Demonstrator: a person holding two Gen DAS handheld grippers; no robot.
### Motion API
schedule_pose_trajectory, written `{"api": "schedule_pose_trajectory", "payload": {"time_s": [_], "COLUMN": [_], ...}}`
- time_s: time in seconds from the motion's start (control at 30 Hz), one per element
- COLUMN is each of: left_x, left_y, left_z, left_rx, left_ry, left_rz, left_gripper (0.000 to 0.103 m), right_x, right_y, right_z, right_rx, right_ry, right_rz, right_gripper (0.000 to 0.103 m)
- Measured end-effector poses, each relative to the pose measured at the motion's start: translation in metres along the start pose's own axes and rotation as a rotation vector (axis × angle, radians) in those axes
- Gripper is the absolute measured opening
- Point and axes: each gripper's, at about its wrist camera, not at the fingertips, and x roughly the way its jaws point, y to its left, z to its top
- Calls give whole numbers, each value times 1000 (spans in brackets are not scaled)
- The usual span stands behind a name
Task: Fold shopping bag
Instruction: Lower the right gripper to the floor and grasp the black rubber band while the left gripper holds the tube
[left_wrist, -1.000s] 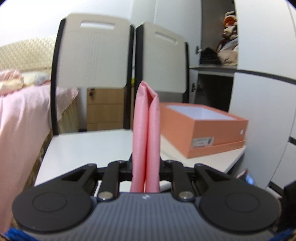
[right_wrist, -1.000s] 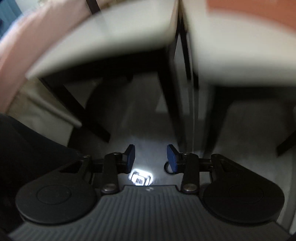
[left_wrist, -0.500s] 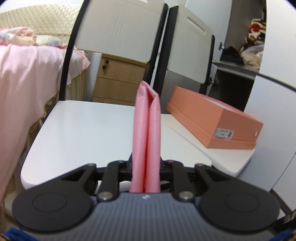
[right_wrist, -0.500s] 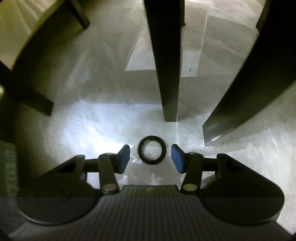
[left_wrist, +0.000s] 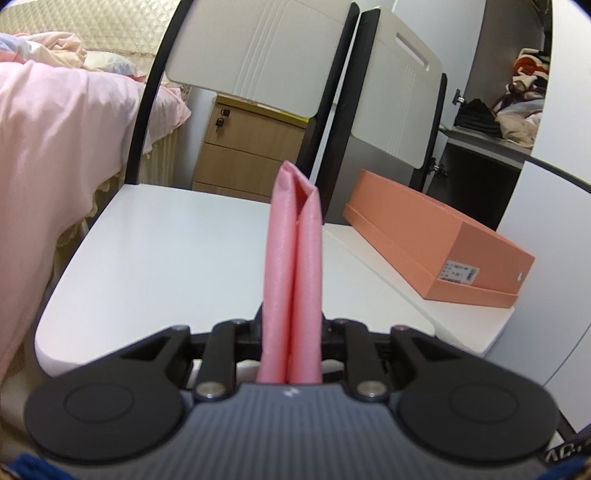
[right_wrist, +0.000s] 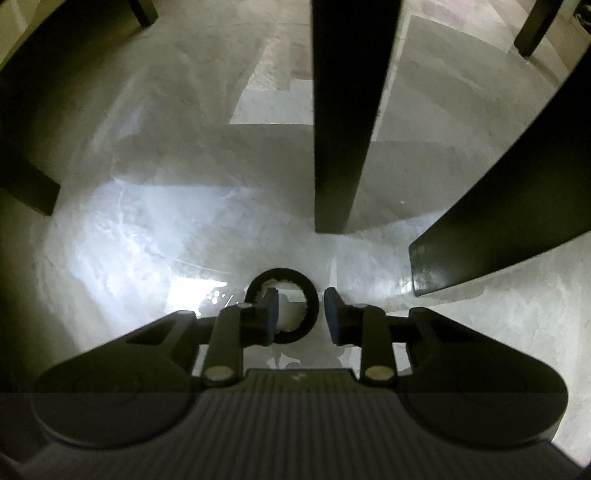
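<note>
Left tongs (left_wrist: 291, 328) pinch the folded pink shopping bag (left_wrist: 293, 266), standing upright above the near white table (left_wrist: 166, 258); right tongs (right_wrist: 301, 314) hang spread over a black ring (right_wrist: 282, 310) on the floor (right_wrist: 147, 221).

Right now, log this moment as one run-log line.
left gripper: shut on folded pink fabric shopping bag above white chair seat | right gripper: open, over black ring on floor

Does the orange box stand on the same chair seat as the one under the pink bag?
No, the orange box rests on the neighbouring seat, right of the pink bag.
</note>
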Motion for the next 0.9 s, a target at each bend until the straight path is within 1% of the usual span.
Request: {"api": "schedule_pose_trajectory", "payload": {"time_s": [0.07, 0.17, 0.27, 0.33, 0.43, 0.47, 0.5, 0.53, 0.63, 0.7, 0.8, 0.9], "left_x": [1, 2, 1, 1, 1, 2, 2, 2, 3, 2, 0, -3], "left_y": [-1, -3, -4, -4, -4, -4, -5, -5, -6, -4, -2, -5], "left_z": [-1, -2, -3, -3, -3, -4, -4, -4, -4, -3, -1, -1], "left_rx": [4, 15, 15, 5, -7, -5, 0, 5, 9, -3, -20, -5], "left_ry": [1, 3, -7, -19, -20, -20, -22, -24, -35, -49, -75, -113], "left_rz": [3, 7, 21, 35, 36, 37, 39, 40, 51, 57, 65, 76], "left_gripper": [22, 23, 22, 22, 22, 22, 22, 22, 22, 21, 21, 20], "right_x": [5, 17, 29, 30, 32, 33, 33, 33, 34, 27, 4, -40], "right_y": [2, 6, 9, 10, 13, 14, 15, 17, 17, 17, 20, 27], "right_z": [1, -1, -3, -4, -4, -4, -4, -4, -4, -5, -6, -15], "right_rx": [2, 2, 3, 3, -5, -13, -20, -27, -34, -28, -41, -77], "right_ry": [2, 7, 37, 35, 34, 34, 33, 32, 27, -7, -46, -83], "right_rz": [0, -3, 0, -5, -15, -21, -24, -27, -21, -21, -7, 32], "right_gripper": [23, 20, 20, 19, 18, 17, 12, 10, 9, 9, 9, 9]}}
